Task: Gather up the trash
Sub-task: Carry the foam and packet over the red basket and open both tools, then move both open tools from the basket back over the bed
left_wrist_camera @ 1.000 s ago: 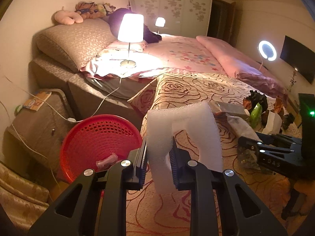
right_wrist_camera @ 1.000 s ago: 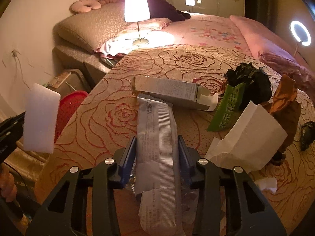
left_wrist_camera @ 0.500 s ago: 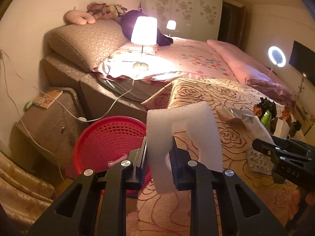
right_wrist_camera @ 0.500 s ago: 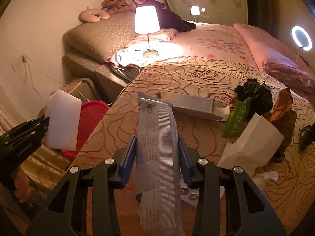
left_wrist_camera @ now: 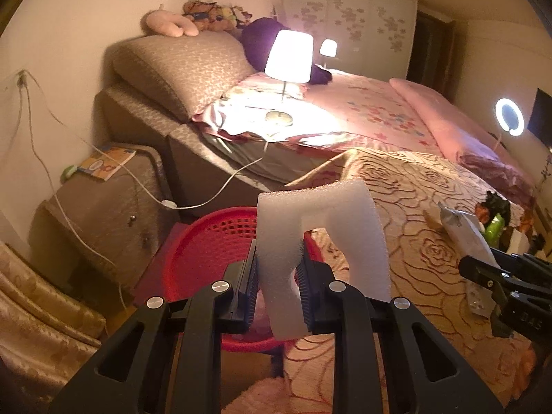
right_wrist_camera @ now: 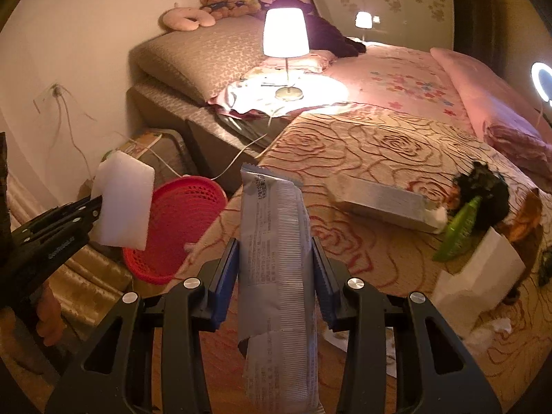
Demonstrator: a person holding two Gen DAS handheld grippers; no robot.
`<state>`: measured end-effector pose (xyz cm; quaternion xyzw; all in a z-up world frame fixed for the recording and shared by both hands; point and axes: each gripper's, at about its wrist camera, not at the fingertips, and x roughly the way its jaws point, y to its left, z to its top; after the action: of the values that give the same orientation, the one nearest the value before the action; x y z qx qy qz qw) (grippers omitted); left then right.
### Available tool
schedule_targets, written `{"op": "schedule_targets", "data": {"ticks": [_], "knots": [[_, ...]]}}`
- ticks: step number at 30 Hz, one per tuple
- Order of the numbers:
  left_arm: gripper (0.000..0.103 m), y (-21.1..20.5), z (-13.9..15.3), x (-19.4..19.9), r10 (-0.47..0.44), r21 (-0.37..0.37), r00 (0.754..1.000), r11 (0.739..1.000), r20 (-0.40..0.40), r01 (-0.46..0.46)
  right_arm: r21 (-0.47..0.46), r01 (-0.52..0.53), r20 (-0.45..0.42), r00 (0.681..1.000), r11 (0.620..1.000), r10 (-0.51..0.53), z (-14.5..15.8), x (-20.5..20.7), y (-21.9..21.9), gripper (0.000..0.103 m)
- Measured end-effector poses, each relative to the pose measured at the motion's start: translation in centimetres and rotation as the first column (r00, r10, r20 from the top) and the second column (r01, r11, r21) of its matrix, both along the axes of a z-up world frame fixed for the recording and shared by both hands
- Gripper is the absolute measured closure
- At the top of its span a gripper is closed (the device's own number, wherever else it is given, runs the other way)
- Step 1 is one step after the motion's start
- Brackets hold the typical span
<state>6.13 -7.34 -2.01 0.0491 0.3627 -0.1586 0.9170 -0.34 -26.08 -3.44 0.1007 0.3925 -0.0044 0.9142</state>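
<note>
Bedside floor holds the red basket (left_wrist_camera: 207, 258). Left gripper (left_wrist_camera: 277, 283), pinching foam sheet (left_wrist_camera: 321, 227), and right gripper (right_wrist_camera: 276, 276), pinching grey wrapper (right_wrist_camera: 276, 258): release only when centred above the basket.

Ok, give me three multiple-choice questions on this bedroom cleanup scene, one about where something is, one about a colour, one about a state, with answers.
1. Where is the basket?
A. on the bed
B. on the floor beside the bed
C. on the nightstand

2. What colour is the basket?
A. red
B. blue
C. white

3. What is the right gripper doing?
A. hanging open and empty
B. gripping a green packet
C. gripping a long grey wrapper

Answers:
1 B, it sits low between the bed's edge and the nightstand.
2 A, its mesh wall is plainly red.
3 C, the grey wrapper stands between its pads, while the left gripper holds a white foam piece.
</note>
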Motion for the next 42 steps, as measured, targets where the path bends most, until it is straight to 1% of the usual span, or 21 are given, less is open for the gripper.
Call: {"op": "schedule_targets", "data": {"ticks": [8, 13, 18, 25, 32, 33, 34, 35, 36, 37, 42], "knots": [[0.083, 1.7, -1.2, 2.3, 0.053, 0.026, 0.999, 0.998, -0.013, -0.052, 0.003, -0.066, -0.018, 0.998, 0.998, 0.066, -0.1, 3.3, 2.9, 0.063], [0.083, 3.0, -2.5, 3.6, 0.074, 0.031, 0.997, 0.997, -0.038, -0.072, 0.009, -0.112, -0.035, 0.993, 0.994, 0.112, -0.3, 5.8, 4.9, 0.063], [0.083, 4.1, -4.1, 5.0, 0.094, 0.041, 0.992, 0.995, -0.085, -0.091, 0.01, -0.143, -0.063, 0.988, 0.99, 0.144, -1.1, 8.1, 6.6, 0.063], [0.083, 4.5, -5.9, 6.8, 0.1, 0.062, 0.986, 0.994, -0.132, -0.092, -0.003, -0.17, -0.109, 0.98, 0.985, 0.169, -2.8, 11.2, 8.8, 0.063], [0.082, 4.4, -7.3, 7.6, 0.094, 0.059, 0.98, 0.995, -0.177, -0.085, 0.005, -0.149, -0.149, 0.978, 0.989, 0.148, -4.4, 13.1, 8.9, 0.062], [0.079, 4.5, -7.4, 7.6, 0.093, 0.059, 0.979, 0.995, -0.181, -0.084, 0.008, -0.148, -0.152, 0.977, 0.989, 0.147, -4.6, 13.3, 8.8, 0.062], [0.072, 4.5, -7.6, 7.6, 0.093, 0.059, 0.979, 0.995, -0.183, -0.083, 0.014, -0.147, -0.157, 0.977, 0.989, 0.147, -4.8, 13.4, 8.8, 0.058], [0.068, 4.5, -7.7, 7.6, 0.094, 0.06, 0.979, 0.995, -0.182, -0.085, 0.019, -0.145, -0.16, 0.976, 0.989, 0.147, -5.0, 13.5, 8.8, 0.053], [0.06, 4.6, -7.7, 7.5, 0.098, 0.062, 0.979, 0.994, -0.176, -0.088, 0.022, -0.139, -0.16, 0.977, 0.99, 0.141, -5.1, 13.6, 8.7, 0.045], [0.056, 4.5, -7.7, 7.5, 0.1, 0.063, 0.98, 0.994, -0.173, -0.091, 0.019, -0.124, -0.152, 0.98, 0.992, 0.125, -5.1, 13.5, 8.6, 0.042], [0.049, 4.6, -7.4, 7.5, 0.107, 0.063, 0.98, 0.993, -0.166, -0.098, 0.039, -0.115, -0.136, 0.984, 0.993, 0.119, -5.0, 13.0, 8.1, 0.042]]}}
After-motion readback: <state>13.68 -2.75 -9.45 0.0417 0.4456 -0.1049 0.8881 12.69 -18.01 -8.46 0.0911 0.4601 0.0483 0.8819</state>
